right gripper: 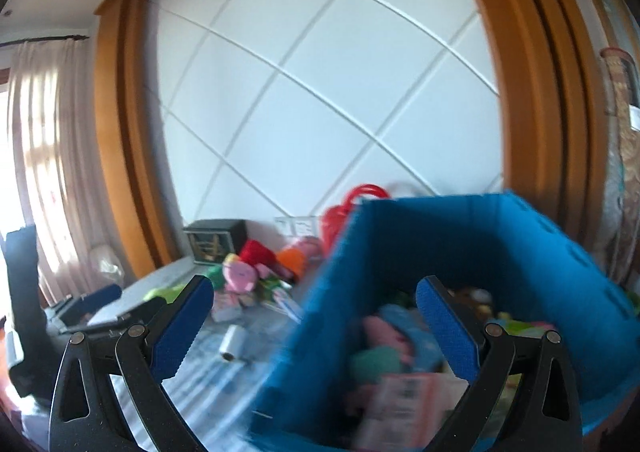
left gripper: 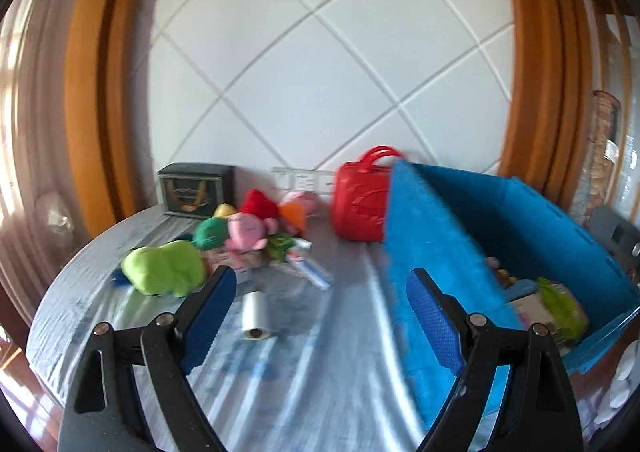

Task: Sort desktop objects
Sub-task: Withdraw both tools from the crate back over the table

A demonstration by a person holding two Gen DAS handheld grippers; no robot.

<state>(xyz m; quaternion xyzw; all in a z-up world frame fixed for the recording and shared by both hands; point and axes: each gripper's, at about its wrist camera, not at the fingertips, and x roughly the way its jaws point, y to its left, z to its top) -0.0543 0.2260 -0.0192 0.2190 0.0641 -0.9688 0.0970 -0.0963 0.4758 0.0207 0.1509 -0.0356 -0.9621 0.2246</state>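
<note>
A blue bin [left gripper: 516, 228] stands at the right of the table and holds several sorted items [left gripper: 560, 308]. It also shows in the right wrist view [right gripper: 472, 252], blurred, just in front of my open, empty right gripper [right gripper: 316, 316]. My left gripper [left gripper: 320, 292] is open and empty above the table, left of the bin. A pile of plush toys lies at the back left: a green one [left gripper: 164, 268], a pink one [left gripper: 248, 230] and a red one [left gripper: 258, 204]. A small white roll [left gripper: 256, 314] lies in front of the pile.
A red handbag [left gripper: 362, 200] stands behind the bin's left corner. A dark box [left gripper: 196, 188] stands against the white wall. Small packets and a tube [left gripper: 308, 272] lie by the toys. The table [left gripper: 320, 352] has a shiny grey cover. The other gripper [right gripper: 92, 304] shows at the left.
</note>
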